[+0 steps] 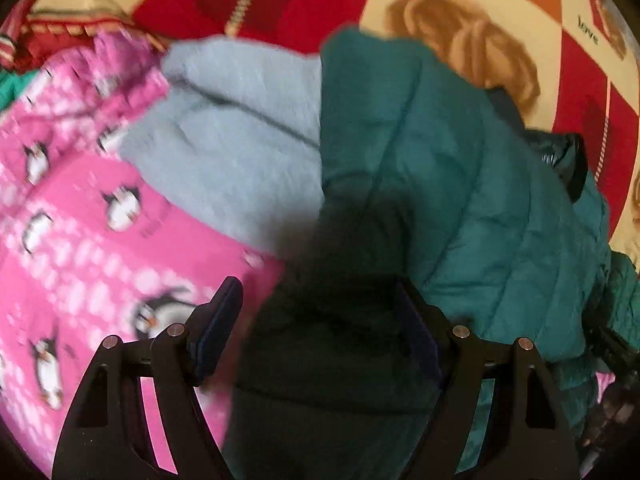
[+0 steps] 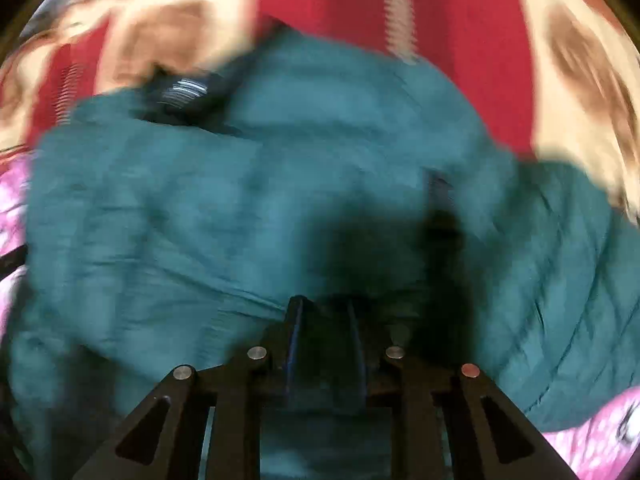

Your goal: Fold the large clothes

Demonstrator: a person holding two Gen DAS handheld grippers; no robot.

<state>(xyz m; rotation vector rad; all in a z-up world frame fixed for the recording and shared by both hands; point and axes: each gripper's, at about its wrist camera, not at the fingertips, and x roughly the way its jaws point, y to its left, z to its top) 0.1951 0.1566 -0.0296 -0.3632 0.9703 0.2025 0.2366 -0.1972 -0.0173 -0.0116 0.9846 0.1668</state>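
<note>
The teal jacket (image 1: 460,184), quilted and puffy, lies crumpled across the centre and right of the left wrist view, and it fills most of the right wrist view (image 2: 240,200), which is badly blurred. A shiny black patch (image 1: 564,160), perhaps its lining or collar, shows at the jacket's right edge in the left view and at upper left (image 2: 184,92) in the right view.

The left claw (image 1: 320,320) at the bottom of its frame stands released, jaws wide apart, with the jacket's dark, shadowed fabric between them; whether the pads touch the cloth cannot be told. The right claw (image 2: 324,320) at the bottom centre of its frame is clenched, jaws nearly together; jacket fabric lies around them, but the blur and shadow hide whether any is pinched.

Left of the jacket in the left view lies a grey fleece (image 1: 240,132), touching the jacket's edge, and beyond it a pink penguin-print fleece (image 1: 80,240) filling the left side. Under everything is a red and cream blanket (image 1: 580,92) with brown figures, seen along the top and right.
</note>
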